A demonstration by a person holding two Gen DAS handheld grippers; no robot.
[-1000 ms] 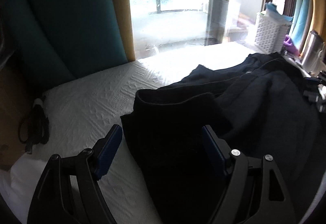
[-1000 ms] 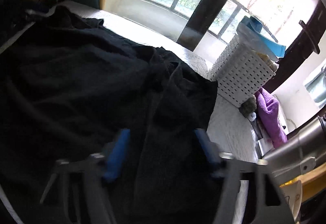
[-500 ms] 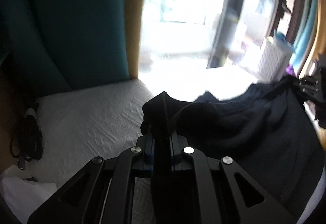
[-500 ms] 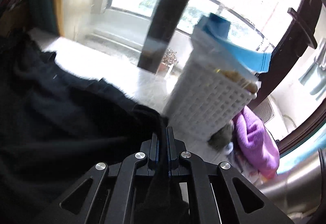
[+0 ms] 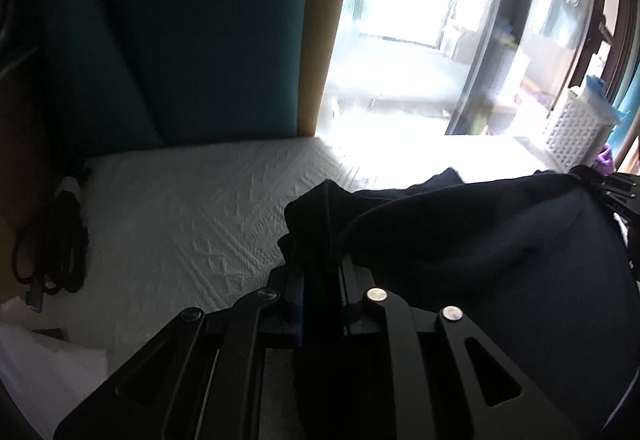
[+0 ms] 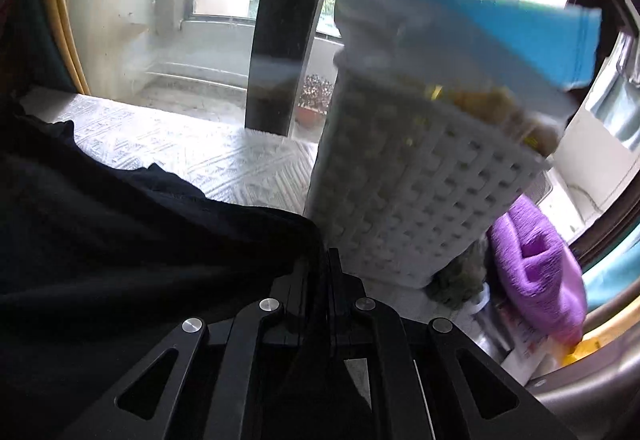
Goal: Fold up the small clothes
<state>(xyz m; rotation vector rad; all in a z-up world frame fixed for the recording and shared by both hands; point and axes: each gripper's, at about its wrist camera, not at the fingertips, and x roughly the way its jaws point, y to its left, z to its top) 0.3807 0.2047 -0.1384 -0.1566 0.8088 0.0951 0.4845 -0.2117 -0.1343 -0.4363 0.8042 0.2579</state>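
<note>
A black garment [image 5: 460,240] is stretched above the white textured bed surface [image 5: 192,208]. My left gripper [image 5: 320,280] is shut on a bunched corner of it, which sticks up between the jaws. My right gripper [image 6: 324,272] is shut on another edge of the same black garment [image 6: 120,240], which spreads to the left of it. The right gripper also shows at the far right of the left wrist view [image 5: 616,192], holding the cloth's other end. The lower part of the garment is hidden behind the grippers.
A white woven basket [image 6: 400,192] with a blue item on top stands close ahead of the right gripper, with a purple cloth [image 6: 536,268] beside it. A black cable [image 5: 52,240] lies at the bed's left edge. A teal headboard [image 5: 160,40] and window stand behind.
Both grippers were open over the garment one second ago; they closed on it and lifted. Since half a second ago both have risen and moved further forward, the right one closer to the basket.
</note>
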